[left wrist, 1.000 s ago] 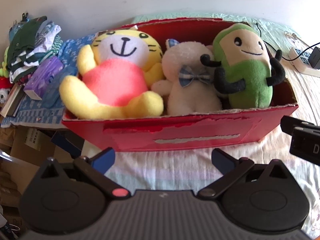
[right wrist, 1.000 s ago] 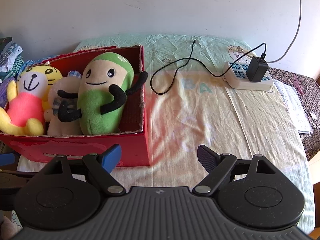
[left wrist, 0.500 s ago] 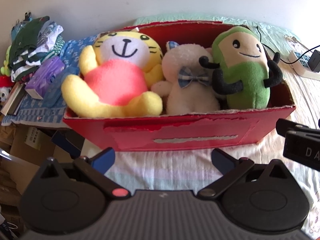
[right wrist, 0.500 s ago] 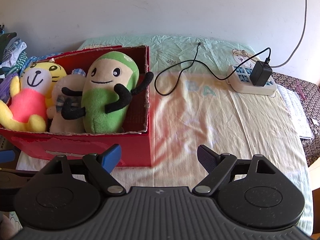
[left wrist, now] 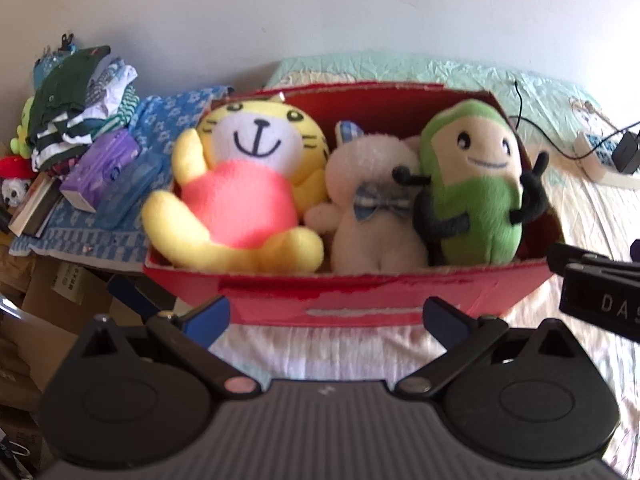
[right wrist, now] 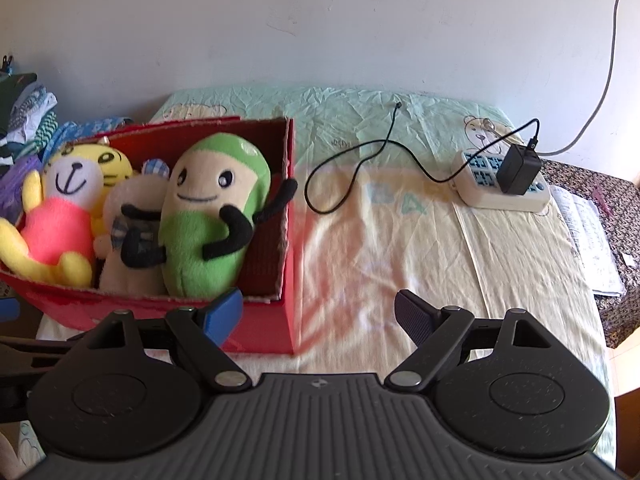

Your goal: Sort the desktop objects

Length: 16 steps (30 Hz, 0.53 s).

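A red cardboard box (left wrist: 360, 300) stands on the bed and holds three plush toys side by side: a yellow tiger in pink (left wrist: 244, 192), a cream bear with a blue bow tie (left wrist: 376, 208) and a green pea-like doll (left wrist: 476, 192). The box (right wrist: 264, 328) and the toys also show in the right wrist view: the tiger (right wrist: 60, 216), the bear (right wrist: 128, 240), the green doll (right wrist: 212, 224). My left gripper (left wrist: 326, 316) is open and empty in front of the box's front wall. My right gripper (right wrist: 318, 306) is open and empty at the box's front right corner.
A white power strip with a black charger (right wrist: 504, 184) and its black cable (right wrist: 360, 160) lie on the sheet to the right. Papers (right wrist: 588, 236) lie at the right edge. Folded clothes (left wrist: 76, 100), a purple tissue pack (left wrist: 100, 168) and books sit left of the box.
Both grippers have drawn back a little and risen from the box, so it sits lower and further in the views. The toys stay in the box. Both grippers stay open.
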Tool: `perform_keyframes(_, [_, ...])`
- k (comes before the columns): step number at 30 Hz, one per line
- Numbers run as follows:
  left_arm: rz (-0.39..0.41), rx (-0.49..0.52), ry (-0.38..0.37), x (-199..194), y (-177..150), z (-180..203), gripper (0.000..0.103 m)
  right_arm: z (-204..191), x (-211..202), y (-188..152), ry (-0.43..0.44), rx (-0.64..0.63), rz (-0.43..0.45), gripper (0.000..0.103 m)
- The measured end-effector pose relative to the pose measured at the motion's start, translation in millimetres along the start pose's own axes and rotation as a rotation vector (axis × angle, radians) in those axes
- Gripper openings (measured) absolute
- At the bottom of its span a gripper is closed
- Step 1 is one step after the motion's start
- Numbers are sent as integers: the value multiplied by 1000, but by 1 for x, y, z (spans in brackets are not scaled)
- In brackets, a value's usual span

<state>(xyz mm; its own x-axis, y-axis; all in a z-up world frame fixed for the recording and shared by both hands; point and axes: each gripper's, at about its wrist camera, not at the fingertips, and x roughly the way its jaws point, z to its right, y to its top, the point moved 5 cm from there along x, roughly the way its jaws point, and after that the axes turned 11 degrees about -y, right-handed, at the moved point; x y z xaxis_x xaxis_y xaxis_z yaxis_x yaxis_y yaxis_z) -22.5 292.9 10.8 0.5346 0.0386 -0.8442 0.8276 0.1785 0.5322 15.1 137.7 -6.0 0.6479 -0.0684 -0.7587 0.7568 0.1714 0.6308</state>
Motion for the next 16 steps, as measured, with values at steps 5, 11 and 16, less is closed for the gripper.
perform_keyframes(5, [2, -5, -9, 1, 4, 3, 102, 1, -2, 3, 17, 8, 11, 85])
perform_keyframes(11, [3, -29, -50, 4, 6, -1, 102, 2, 2, 5, 23, 27, -2, 85])
perform_keyframes(16, [29, -20, -64, 3, 9, -3, 101, 3, 1, 8, 9, 35, 16, 85])
